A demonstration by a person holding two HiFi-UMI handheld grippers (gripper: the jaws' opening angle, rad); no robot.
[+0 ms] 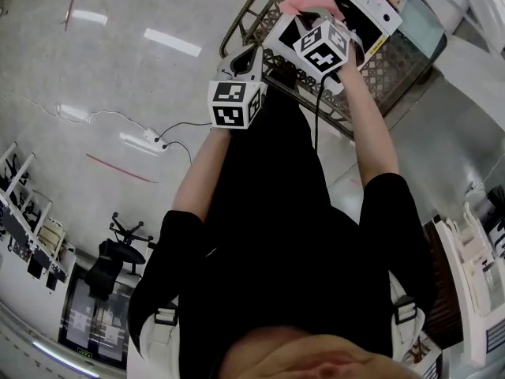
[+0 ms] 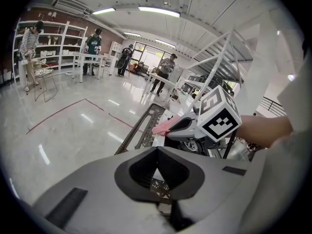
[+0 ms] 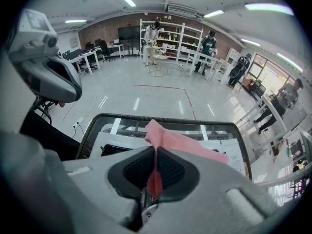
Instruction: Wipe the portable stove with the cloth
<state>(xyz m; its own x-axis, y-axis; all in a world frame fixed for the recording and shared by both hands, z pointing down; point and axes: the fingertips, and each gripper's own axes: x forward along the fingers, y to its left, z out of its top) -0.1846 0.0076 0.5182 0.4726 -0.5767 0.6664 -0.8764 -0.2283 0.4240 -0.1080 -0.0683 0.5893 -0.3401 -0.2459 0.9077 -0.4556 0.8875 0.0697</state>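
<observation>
Now | your left tool [image 2: 157, 151]: jaws together, empty, just left of the portable stove [image 1: 364, 0] | your right tool [image 3: 156, 152]: clamped on the pink cloth [image 3: 181, 141], over that stove | best: lower it flat onto the top, sweep lightly.

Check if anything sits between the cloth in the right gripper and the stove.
Nothing visible does. The right gripper pinches the cloth just above the white stove, and nothing shows between them. The left gripper is shut, empty, and off near the table edge, out of the path.
</observation>
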